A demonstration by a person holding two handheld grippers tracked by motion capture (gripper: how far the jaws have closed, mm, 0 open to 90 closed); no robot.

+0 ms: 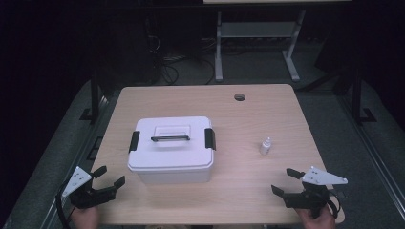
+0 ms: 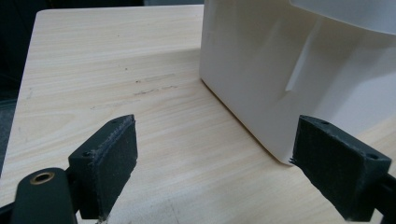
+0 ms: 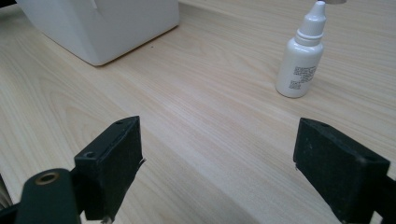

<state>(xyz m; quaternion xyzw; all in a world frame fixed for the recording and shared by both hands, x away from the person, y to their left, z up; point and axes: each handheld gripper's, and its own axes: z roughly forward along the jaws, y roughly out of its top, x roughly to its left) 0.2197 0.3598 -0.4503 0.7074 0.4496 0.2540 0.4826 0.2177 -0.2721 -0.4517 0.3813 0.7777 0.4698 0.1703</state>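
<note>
Resting on a light wooden desk (image 1: pixel 267 191), a white lidded storage box (image 1: pixel 171 149) with a black handle and black side clips is seen left of centre. A small white dropper bottle (image 1: pixel 265 146) stands upright, well apart to its right. The left hand-held gripper (image 1: pixel 109 180) is held near the box's front left corner, jaws spread apart. The right hand-held gripper (image 1: pixel 285 182) is held near the bottle, jaws likewise apart and empty.
</note>
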